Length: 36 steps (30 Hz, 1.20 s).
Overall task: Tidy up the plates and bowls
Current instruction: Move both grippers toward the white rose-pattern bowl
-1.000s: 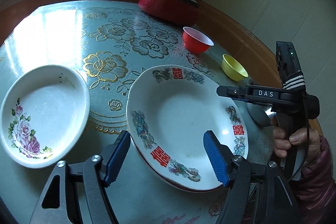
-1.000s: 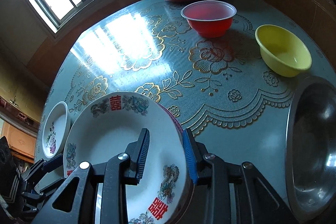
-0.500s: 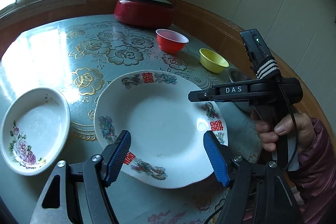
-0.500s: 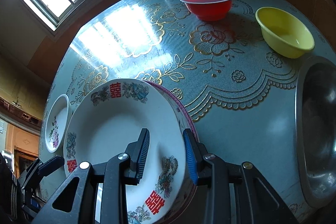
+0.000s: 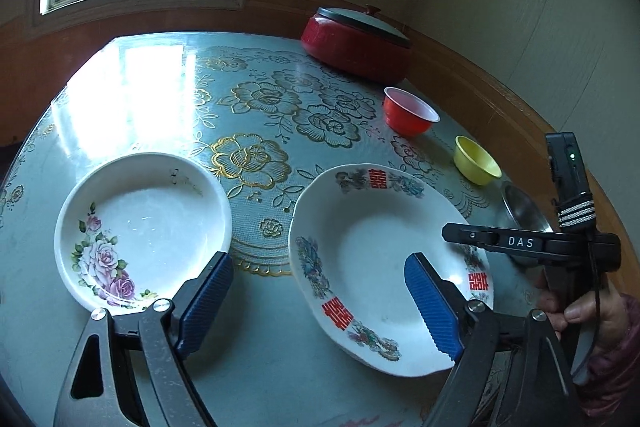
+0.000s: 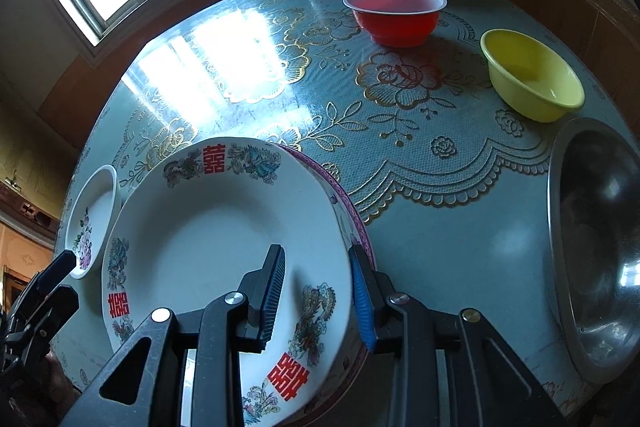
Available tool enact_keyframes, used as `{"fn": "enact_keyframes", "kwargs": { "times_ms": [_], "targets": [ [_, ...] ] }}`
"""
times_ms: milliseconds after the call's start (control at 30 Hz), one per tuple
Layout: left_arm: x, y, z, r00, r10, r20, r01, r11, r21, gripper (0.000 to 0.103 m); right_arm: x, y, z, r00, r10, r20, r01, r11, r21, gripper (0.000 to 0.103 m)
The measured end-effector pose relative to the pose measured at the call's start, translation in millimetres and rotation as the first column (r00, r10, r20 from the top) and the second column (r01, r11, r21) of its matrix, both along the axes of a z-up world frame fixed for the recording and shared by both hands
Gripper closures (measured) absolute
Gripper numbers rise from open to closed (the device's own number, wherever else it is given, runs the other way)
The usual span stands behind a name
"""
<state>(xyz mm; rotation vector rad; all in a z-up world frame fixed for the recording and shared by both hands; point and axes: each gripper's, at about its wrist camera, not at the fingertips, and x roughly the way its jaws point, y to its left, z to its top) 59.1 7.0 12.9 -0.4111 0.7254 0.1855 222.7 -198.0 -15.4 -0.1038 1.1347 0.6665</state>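
A white plate with red characters (image 5: pixel 376 263) (image 6: pixel 208 239) lies on top of a pink-rimmed plate (image 6: pixel 352 223) on the table. My right gripper (image 6: pixel 318 301) straddles the near rim of these stacked plates, jaws partly apart, one finger above and one outside the rim. It also shows in the left wrist view (image 5: pixel 520 243). My left gripper (image 5: pixel 318 303) is open and empty, above the table between the stack and a white plate with pink flowers (image 5: pixel 140 227) (image 6: pixel 90 219).
A red plastic bowl (image 6: pixel 394 13) (image 5: pixel 408 115), a yellow bowl (image 6: pixel 532 79) (image 5: pixel 476 159) and a steel bowl (image 6: pixel 596 243) stand to the right. A red lidded pot (image 5: pixel 356 39) sits at the back. The flowered tablecloth (image 5: pixel 256 155) covers the round table.
The left gripper has pulled back and swung left, so the flowered plate shows larger. The right gripper stays at the rim of the stacked plates.
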Motion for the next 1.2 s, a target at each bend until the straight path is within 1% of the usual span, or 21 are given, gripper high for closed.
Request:
{"fn": "enact_keyframes", "kwargs": {
  "times_ms": [67, 133, 267, 400, 500, 567, 667, 800, 967, 1100, 1200],
  "targets": [
    [3.9, -2.0, -3.3, 1.000, -0.012, -0.011, 0.012, 1.000, 0.000, 0.015, 0.1, -0.4, -0.3, 1.000, -0.001, -0.003, 0.001, 1.000, 0.003, 0.070],
    [8.3, -7.0, -5.3, 0.999, -0.045, -0.013, 0.044, 0.999, -0.009, 0.015, -0.8, -0.1, -1.0, 1.000, -0.001, -0.006, 0.001, 1.000, 0.003, 0.070],
    [16.5, -22.0, -9.1, 0.993, -0.114, -0.026, 0.114, 0.993, 0.003, 0.015, 0.3, -0.4, -1.9, 1.000, -0.003, -0.013, 0.003, 1.000, 0.011, 0.070],
    [20.5, -28.6, -12.0, 0.991, -0.128, -0.042, 0.129, 0.992, 0.008, 0.014, 2.2, -1.1, -1.0, 1.000, -0.006, -0.011, 0.006, 1.000, 0.018, 0.070],
    [17.5, -26.9, -10.3, 0.990, -0.138, -0.020, 0.138, 0.990, -0.008, 0.014, 2.2, -0.7, 3.2, 1.000, -0.017, 0.003, 0.017, 1.000, 0.022, 0.070],
    [15.0, -29.0, -6.8, 0.984, -0.178, 0.006, 0.178, 0.984, -0.031, 0.014, 1.9, 1.1, 8.9, 0.999, -0.025, 0.034, 0.024, 1.000, 0.018, 0.070],
    [11.3, -37.1, -0.4, 0.979, -0.202, 0.020, 0.202, 0.979, 0.013, 0.014, 2.6, 6.1, 17.6, 0.997, -0.030, 0.064, 0.029, 0.999, 0.025, 0.070],
    [5.6, -38.0, 6.0, 0.986, -0.166, 0.005, 0.165, 0.983, 0.083, 0.014, -0.5, 15.1, 29.9, 0.993, -0.025, 0.111, 0.021, 0.999, 0.038, 0.070],
    [-4.6, -27.7, 10.9, 0.996, -0.092, -0.004, 0.092, 0.988, 0.123, 0.012, -6.6, 30.9, 37.3, 0.995, 0.043, 0.094, -0.053, 0.992, 0.111, 0.070],
    [-14.4, -14.7, 11.4, 0.999, -0.041, -0.005, 0.041, 0.992, 0.116, 0.012, -14.8, 48.1, 39.0, 0.991, 0.121, 0.056, -0.129, 0.977, 0.172, 0.070],
    [-23.6, -5.8, 11.1, 1.000, -0.007, -0.001, 0.007, 0.995, 0.101, 0.012, -20.5, 62.2, 40.1, 0.985, 0.169, 0.043, -0.174, 0.965, 0.195, 0.070]
  ]
}}
